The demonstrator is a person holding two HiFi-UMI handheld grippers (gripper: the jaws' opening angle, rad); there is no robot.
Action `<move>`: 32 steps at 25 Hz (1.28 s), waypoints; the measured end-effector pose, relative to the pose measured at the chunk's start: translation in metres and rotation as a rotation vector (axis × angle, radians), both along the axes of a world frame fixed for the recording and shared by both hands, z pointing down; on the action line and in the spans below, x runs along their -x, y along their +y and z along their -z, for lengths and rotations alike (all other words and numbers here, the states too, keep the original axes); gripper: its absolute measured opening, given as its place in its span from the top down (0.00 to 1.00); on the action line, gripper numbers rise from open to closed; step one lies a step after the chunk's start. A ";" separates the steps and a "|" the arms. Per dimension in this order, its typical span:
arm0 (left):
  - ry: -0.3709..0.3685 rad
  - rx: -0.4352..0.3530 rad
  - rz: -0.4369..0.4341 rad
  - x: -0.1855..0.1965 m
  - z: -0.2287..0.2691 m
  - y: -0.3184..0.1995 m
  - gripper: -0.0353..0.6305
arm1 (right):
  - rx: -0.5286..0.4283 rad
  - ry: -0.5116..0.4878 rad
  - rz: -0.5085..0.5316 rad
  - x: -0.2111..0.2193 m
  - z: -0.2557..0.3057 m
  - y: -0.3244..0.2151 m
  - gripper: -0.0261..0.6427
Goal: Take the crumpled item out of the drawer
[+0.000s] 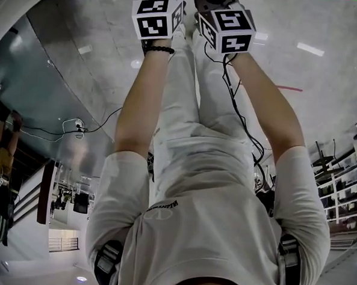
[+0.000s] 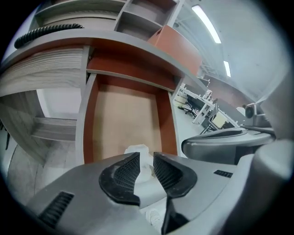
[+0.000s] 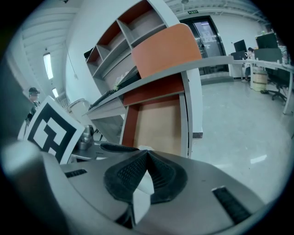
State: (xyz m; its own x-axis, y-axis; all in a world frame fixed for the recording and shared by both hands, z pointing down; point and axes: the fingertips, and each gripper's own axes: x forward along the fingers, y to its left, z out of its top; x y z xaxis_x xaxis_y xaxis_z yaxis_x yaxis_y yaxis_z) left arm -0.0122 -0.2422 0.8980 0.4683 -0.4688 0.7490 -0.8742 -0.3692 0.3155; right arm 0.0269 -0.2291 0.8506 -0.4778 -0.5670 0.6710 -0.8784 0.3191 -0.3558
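Left tool (image 2: 146, 158) over the open drawer (image 2: 121, 114), crumpled paper (image 2: 137, 150) in its gap.
Jaws narrowly parted, not pinching; right tool (image 3: 147, 153) closed tight just alongside; worktop (image 3: 206, 63) overhangs beyond.

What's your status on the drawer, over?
Left gripper open, crumpled item between its jaws, not pinched. Right gripper shut, empty. Item at near end of open drawer. Nothing blocking.
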 end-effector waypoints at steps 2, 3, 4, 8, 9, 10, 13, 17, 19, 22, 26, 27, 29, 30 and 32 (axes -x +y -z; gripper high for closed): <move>-0.007 0.010 -0.003 -0.001 -0.003 -0.002 0.78 | 0.000 -0.002 0.004 0.001 0.000 0.000 0.96; -0.010 0.017 -0.006 -0.001 -0.005 -0.002 0.77 | 0.001 -0.004 0.003 0.001 -0.001 0.000 0.96; -0.013 0.022 -0.010 -0.002 -0.007 -0.003 0.76 | 0.002 -0.006 0.001 0.001 -0.001 0.000 0.96; -0.037 0.038 -0.025 -0.004 -0.013 -0.006 0.76 | 0.004 -0.009 -0.012 -0.001 -0.004 -0.003 0.96; -0.041 0.045 -0.028 -0.004 -0.014 -0.007 0.76 | 0.005 -0.010 -0.016 -0.002 -0.005 -0.003 0.96; -0.044 0.052 -0.030 -0.004 -0.016 -0.007 0.75 | 0.005 -0.010 -0.020 -0.002 -0.005 -0.003 0.96; -0.051 0.074 -0.033 -0.006 -0.020 -0.007 0.71 | 0.004 -0.009 -0.025 -0.006 -0.005 -0.004 0.96; -0.071 0.093 -0.033 -0.006 -0.025 -0.010 0.71 | 0.000 -0.007 -0.026 -0.008 -0.005 -0.004 0.96; -0.089 0.092 -0.035 -0.007 -0.025 -0.013 0.71 | 0.002 -0.010 -0.028 -0.009 -0.006 -0.003 0.97; -0.112 0.094 -0.042 -0.010 -0.030 -0.017 0.71 | 0.004 -0.020 -0.035 -0.010 -0.009 -0.001 0.96; -0.148 0.104 -0.046 -0.012 -0.039 -0.020 0.71 | 0.008 -0.031 -0.043 -0.011 -0.011 0.002 0.96; -0.160 0.107 -0.045 -0.011 -0.041 -0.020 0.71 | 0.009 -0.034 -0.047 -0.011 -0.011 0.002 0.96; -0.186 0.106 -0.046 -0.011 -0.042 -0.021 0.71 | 0.013 -0.040 -0.058 -0.012 -0.010 0.003 0.96; -0.198 0.104 -0.047 -0.010 -0.043 -0.022 0.71 | 0.015 -0.044 -0.064 -0.013 -0.010 0.004 0.96; -0.215 0.100 -0.050 -0.009 -0.044 -0.023 0.72 | 0.017 -0.050 -0.074 -0.014 -0.010 0.005 0.96</move>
State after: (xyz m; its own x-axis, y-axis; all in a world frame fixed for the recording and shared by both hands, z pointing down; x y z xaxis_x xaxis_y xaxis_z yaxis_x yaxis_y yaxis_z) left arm -0.0031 -0.2648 0.9421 0.3138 -0.3680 0.8753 -0.9066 -0.3899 0.1611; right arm 0.0410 -0.2246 0.8605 -0.4678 -0.5906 0.6575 -0.8805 0.2469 -0.4047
